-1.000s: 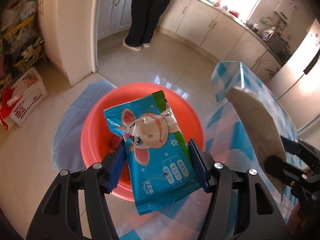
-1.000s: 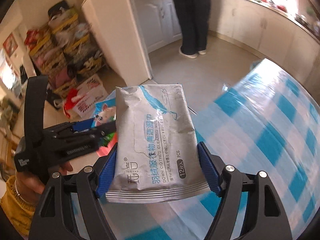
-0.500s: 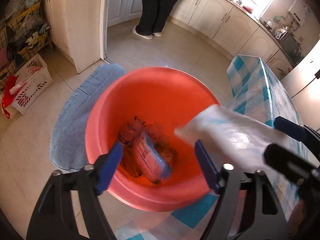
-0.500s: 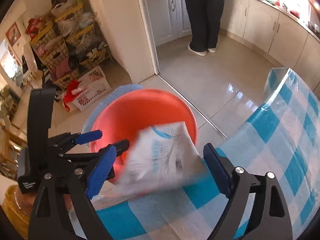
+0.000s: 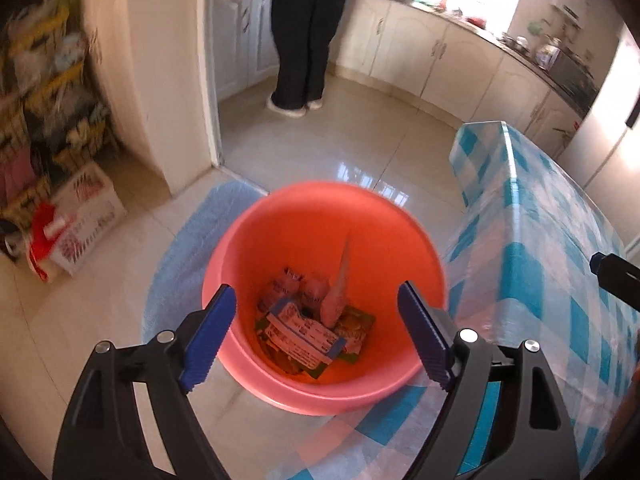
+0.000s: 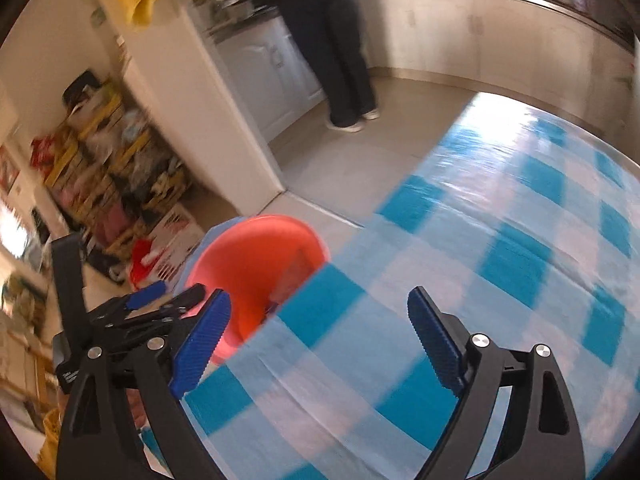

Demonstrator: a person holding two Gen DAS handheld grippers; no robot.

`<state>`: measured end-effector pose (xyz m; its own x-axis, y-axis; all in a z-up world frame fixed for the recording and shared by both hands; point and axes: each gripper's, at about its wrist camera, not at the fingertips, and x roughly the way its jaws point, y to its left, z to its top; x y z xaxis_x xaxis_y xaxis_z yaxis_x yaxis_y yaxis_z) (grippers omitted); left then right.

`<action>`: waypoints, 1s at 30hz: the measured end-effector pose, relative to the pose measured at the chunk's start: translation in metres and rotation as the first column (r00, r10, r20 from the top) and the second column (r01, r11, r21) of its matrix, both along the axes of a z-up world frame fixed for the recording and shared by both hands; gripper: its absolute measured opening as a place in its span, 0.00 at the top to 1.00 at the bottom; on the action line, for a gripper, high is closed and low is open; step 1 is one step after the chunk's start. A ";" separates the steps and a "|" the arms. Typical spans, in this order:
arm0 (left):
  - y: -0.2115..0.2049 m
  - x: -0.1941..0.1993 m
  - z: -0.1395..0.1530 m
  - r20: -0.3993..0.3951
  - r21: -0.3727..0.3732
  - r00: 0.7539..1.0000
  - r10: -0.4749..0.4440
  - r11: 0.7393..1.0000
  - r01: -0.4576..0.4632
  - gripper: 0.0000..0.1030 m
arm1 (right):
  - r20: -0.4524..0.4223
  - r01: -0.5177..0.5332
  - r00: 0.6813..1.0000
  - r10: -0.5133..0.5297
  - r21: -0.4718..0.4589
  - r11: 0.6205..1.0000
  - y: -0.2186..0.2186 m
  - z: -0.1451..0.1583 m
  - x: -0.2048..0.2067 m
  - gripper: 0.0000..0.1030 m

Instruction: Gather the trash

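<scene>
Your left gripper (image 5: 316, 332), just opening, hangs empty over the bin (image 5: 280, 216) of wrappers (image 5: 308, 328); your right gripper (image 6: 318, 340), spread, is empty above the table (image 6: 500, 240).

A desk (image 5: 540, 216) under a blue-and-white checked cloth lies right of the tongs. Far ahead of them a person (image 5: 308, 32) in dark trousers stands at white cabinets (image 5: 420, 56). Left of the tongs, cluttered shelves (image 5: 44, 92) rise above a white basket (image 5: 86, 216), and a blue mat (image 5: 188, 256) covers the floor.
</scene>
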<state>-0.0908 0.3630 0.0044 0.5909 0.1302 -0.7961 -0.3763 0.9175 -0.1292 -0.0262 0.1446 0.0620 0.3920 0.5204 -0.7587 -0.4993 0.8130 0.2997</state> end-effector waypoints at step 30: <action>-0.260 -0.027 0.167 0.320 0.259 0.832 -0.453 0.886 0.383 0.09 | 0.336 0.632 0.718 -0.609 0.051 0.774 -0.251 0.111 -0.142 0.11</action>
<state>-0.1174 0.1033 0.1716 0.8608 -0.0783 -0.5028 0.0904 0.9959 -0.0002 -0.1685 -0.1062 0.1734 0.8313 0.0304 -0.5551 0.0676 0.9856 0.1552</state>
